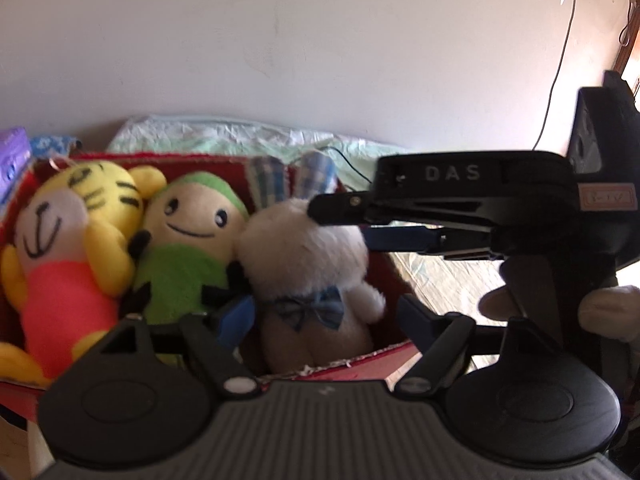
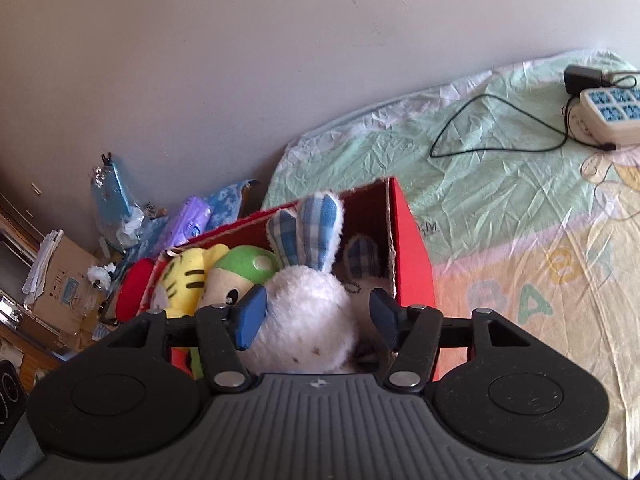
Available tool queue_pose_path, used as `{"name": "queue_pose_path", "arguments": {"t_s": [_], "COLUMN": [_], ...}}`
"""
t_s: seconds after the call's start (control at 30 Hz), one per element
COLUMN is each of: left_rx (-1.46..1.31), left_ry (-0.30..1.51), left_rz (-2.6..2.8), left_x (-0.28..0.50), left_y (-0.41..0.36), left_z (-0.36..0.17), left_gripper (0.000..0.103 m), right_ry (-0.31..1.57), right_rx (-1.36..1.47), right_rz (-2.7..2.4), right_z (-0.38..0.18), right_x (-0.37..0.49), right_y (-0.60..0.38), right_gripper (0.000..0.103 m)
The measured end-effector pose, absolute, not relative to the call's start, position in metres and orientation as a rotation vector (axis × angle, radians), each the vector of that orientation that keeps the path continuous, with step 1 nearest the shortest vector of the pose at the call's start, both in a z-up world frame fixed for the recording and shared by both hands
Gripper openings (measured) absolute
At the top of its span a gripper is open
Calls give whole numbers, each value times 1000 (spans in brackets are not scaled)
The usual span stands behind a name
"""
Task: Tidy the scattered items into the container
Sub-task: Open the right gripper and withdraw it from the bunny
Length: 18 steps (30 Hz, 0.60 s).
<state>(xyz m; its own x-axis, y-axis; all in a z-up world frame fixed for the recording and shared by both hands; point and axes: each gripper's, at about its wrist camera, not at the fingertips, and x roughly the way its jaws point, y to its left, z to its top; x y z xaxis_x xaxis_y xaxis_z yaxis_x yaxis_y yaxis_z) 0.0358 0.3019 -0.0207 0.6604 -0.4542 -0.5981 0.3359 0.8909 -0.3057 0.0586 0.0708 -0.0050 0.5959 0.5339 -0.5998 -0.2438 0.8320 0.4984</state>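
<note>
This looks like a bedroom in a home: a bed with a wrinkled pastel sheet [image 2: 500,208] stands against a plain wall [image 2: 240,60], a power strip [image 2: 610,114] lies on it, and cardboard boxes [image 2: 64,280] clutter the corner.

— Where did the toys lie?
— In the red cardboard box [image 1: 384,354] on the bed sheet [image 2: 500,208]: yellow striped tiger plush [image 1: 76,240] leftmost, green-capped plush doll [image 1: 188,240] in the middle, white fluffy rabbit plush [image 1: 312,272] rightmost.
— And behind?
— A white power strip [image 2: 610,114] lay well apart on the sheet.
</note>
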Motion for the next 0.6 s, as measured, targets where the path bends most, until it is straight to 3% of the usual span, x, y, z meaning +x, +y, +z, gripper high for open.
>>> {"name": "queue_pose_path", "arguments": {"t_s": [0.33, 0.6], "left_rx": [-158, -108], "left_ry": [687, 691], "left_rz": [-250, -52], "left_x": [31, 13], "left_y": [304, 304], "left_z": [-3, 15], "left_gripper": [98, 101], "right_ry": [735, 735], "right_rx": [334, 229], "right_rz": [483, 438], "right_z": [22, 28], "right_x": [45, 31], "right_y": [57, 46], "right_gripper": [61, 73]}}
